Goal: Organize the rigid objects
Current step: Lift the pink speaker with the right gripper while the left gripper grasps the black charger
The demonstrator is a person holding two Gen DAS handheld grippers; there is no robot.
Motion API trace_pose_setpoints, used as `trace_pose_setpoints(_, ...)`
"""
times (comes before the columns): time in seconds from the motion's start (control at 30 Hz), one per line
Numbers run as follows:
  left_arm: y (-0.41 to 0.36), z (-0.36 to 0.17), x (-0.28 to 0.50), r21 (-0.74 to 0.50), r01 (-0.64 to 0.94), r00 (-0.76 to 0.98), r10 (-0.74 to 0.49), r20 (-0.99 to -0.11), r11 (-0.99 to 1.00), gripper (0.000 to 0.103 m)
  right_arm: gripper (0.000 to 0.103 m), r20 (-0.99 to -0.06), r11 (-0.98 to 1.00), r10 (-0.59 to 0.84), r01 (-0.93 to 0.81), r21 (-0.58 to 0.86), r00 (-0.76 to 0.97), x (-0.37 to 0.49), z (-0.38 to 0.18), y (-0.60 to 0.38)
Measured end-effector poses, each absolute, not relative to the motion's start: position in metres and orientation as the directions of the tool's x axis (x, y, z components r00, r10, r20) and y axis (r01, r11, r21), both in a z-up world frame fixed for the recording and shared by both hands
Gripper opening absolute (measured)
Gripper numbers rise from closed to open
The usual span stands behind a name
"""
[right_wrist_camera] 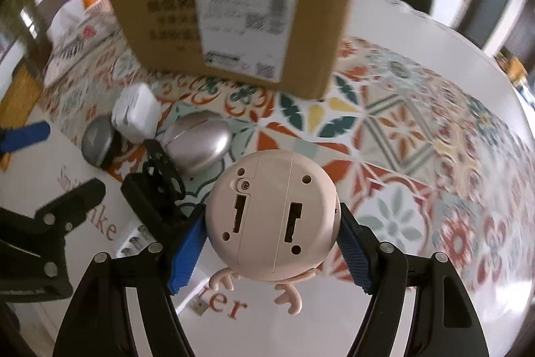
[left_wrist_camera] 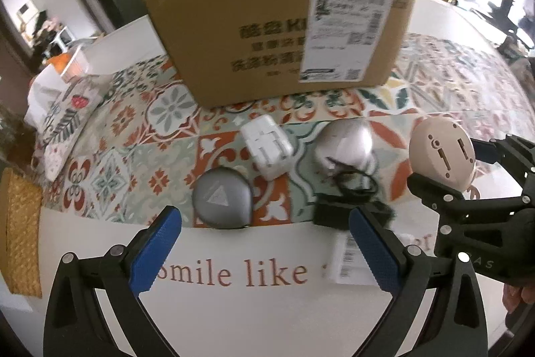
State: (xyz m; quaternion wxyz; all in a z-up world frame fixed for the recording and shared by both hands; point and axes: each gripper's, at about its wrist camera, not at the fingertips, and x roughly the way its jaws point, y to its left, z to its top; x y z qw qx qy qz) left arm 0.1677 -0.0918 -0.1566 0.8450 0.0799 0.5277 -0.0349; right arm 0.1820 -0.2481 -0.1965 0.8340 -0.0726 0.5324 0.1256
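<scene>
Right claw (right_wrist_camera: 271, 248) gripping a round beige plastic toy (right_wrist_camera: 272, 213), underside up, above the counter (right_wrist_camera: 418, 15).

Its blue ribbed pads (right_wrist_camera: 187, 256) are pressing the toy's smooth sides; small antlers are pointing down. Left claw (left_wrist_camera: 264, 251) is hanging wide open, holding nothing, near a grey teardrop case (left_wrist_camera: 222, 201), white charger block (left_wrist_camera: 267, 149), silver egg-shaped shell (left_wrist_camera: 346, 143) and cardboard box (left_wrist_camera: 234, 32) on patterned cloth (left_wrist_camera: 133, 149).

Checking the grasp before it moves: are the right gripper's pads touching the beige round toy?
Touching. The right wrist view shows both blue pads pressed against the beige round toy.
</scene>
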Motion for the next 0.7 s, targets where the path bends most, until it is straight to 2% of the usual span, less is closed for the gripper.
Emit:
trace_pose_setpoints(0.43,-0.126,-0.158,0.159,-0.029,0.359,0.38,-0.175,-0.908,0.933,0.099,0.074,-0.905,0.998,0.045,-0.049,0.027,0.424,0.138,-0.174,-0.285)
trace_pose_setpoints(0.7,-0.142,-0.183,0.165,-0.037,0.416,0.327,-0.188,-0.926,0.909,0.092,0.074,-0.925,0.999,0.018,0.022,0.029,0.38,0.129,-0.193,-0.302)
